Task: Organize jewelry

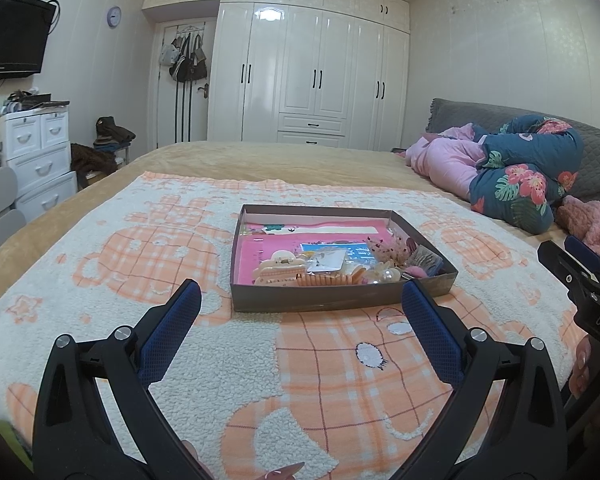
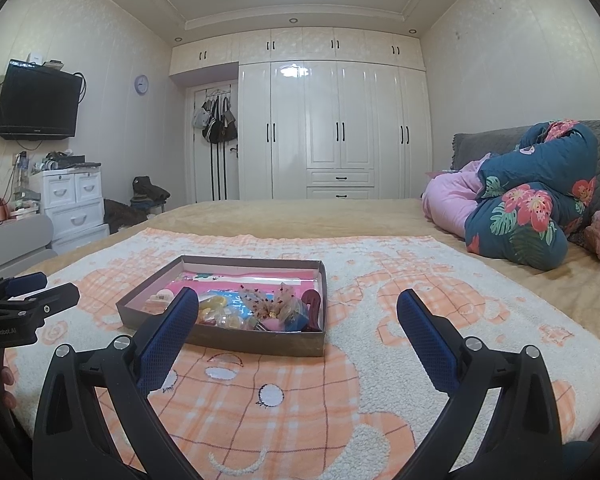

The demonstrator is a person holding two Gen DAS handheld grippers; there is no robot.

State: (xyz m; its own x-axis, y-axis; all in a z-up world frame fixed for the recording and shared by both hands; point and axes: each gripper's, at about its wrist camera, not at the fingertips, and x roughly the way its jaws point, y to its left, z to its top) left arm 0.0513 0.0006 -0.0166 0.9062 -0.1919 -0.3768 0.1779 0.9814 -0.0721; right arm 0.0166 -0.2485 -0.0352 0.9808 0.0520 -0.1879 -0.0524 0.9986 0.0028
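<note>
A shallow grey box [image 1: 332, 300] with a pink floor lies on an orange-and-white blanket [image 1: 148, 264] on the bed. It holds a heap of hair clips [image 1: 284, 270], small bagged pieces and beads [image 1: 384, 274] along its near edge. The box also shows in the right wrist view [image 2: 260, 340]. My left gripper [image 1: 302, 292] is open and empty, just short of the box's near wall. My right gripper [image 2: 298, 302] is open and empty, near the box's right side. Each gripper shows at the edge of the other's view.
A rolled floral quilt [image 1: 528, 172] and pink bedding [image 1: 448, 160] lie at the bed's right against a grey headboard. White wardrobes [image 1: 320, 76] line the far wall. A white drawer unit [image 1: 40, 152] and a TV [image 1: 12, 40] are at the left.
</note>
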